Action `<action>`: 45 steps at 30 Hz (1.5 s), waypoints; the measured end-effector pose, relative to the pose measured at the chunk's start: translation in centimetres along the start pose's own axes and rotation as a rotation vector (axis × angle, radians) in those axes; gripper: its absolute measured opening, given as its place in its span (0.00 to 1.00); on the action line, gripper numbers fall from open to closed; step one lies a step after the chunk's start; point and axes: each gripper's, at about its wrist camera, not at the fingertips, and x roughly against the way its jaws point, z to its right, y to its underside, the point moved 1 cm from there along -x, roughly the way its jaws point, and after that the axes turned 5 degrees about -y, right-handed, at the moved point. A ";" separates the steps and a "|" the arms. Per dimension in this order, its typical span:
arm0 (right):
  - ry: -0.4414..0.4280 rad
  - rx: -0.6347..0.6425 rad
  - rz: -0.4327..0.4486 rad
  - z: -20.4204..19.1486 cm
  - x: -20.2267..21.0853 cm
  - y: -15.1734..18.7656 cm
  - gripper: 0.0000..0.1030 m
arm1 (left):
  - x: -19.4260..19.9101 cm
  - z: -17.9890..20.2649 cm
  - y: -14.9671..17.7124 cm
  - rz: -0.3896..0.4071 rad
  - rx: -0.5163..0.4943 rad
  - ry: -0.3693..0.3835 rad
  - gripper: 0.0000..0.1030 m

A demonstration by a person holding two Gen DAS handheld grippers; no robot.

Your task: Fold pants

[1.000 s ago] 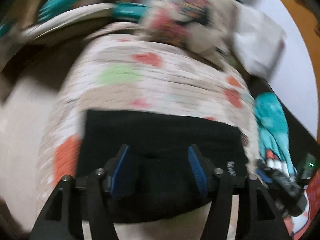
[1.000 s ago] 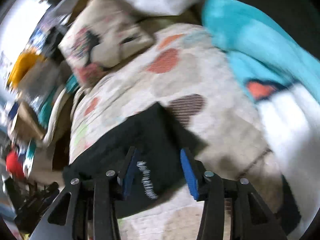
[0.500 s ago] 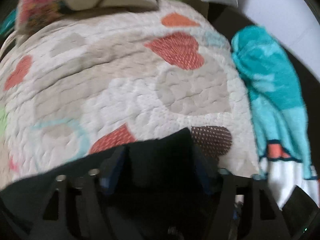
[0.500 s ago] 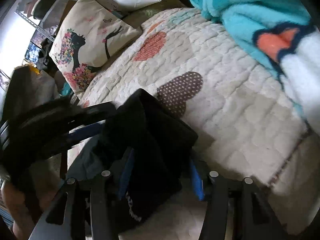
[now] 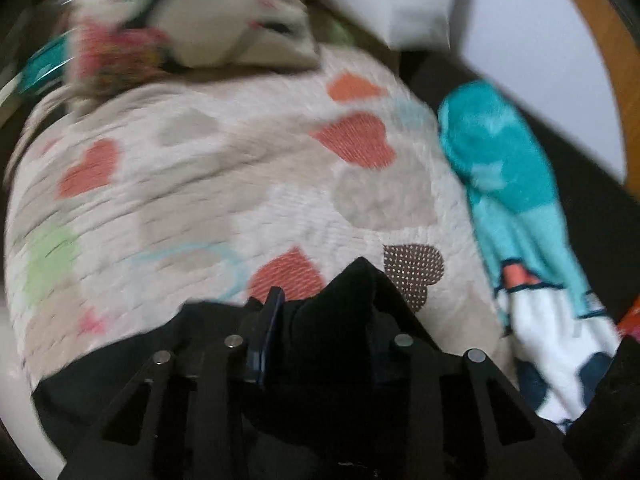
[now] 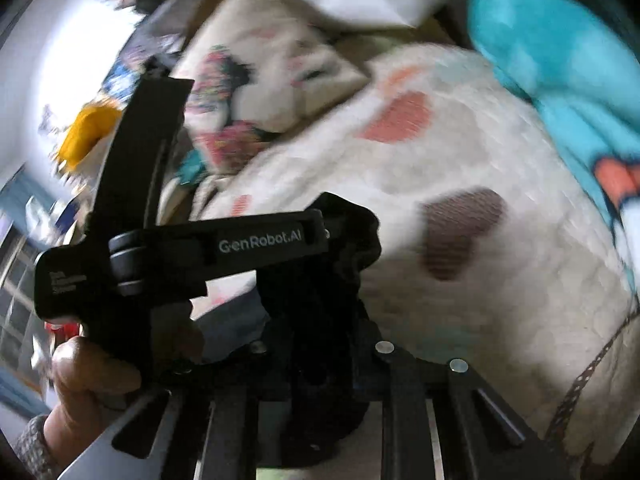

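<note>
Pants (image 5: 344,320), black and bunched, are sitting right between the fingers of the left gripper (image 5: 320,332), whose jaws are closing on a raised peak of cloth; the blue pad (image 5: 266,336) on its left side is pressing against the fabric, so this reads as a pinch taking hold of one corner or edge. Off to that gripper's left and ahead of it, the heart-patterned quilt (image 5: 200,184) is serving as the folding surface, and the rest of the black cloth is trailing back under the gripper's frame rather than lying flat, probably because the edge is being lifted for a fold. Farther ahead a printed cushion (image 5: 192,28) is resting at the quilt's far end, and to the gripper's right a teal blanket (image 5: 504,168) is lying along the quilt's side, clear of the work. In the right wrist view, a hand (image 6: 92,384) is gripping the handle of the left gripper (image 6: 340,248), which is reaching across to the left of and ahead of the right gripper (image 6: 320,364). The right gripper's jaws are closing too, with a dark wad of the pants (image 6: 320,320) filling the gap between them, though its pads are hidden by the cloth. Both tools seem to be taking the same bunched edge close together, likely so the garment can be carried over evenly; the fold itself looks barely begun.
</note>
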 end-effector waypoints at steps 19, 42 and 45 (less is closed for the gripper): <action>-0.088 0.619 -0.353 -19.1 -11.9 11.9 0.20 | 7.5 -22.1 13.0 0.115 0.547 -0.018 0.23; 0.019 0.570 -0.252 -15.1 -4.9 7.8 0.70 | 10.4 -27.2 16.1 0.116 0.778 -0.078 0.46; 0.053 0.511 -0.210 -13.9 -5.2 5.5 0.70 | 13.0 -25.4 15.4 0.236 0.708 -0.063 0.46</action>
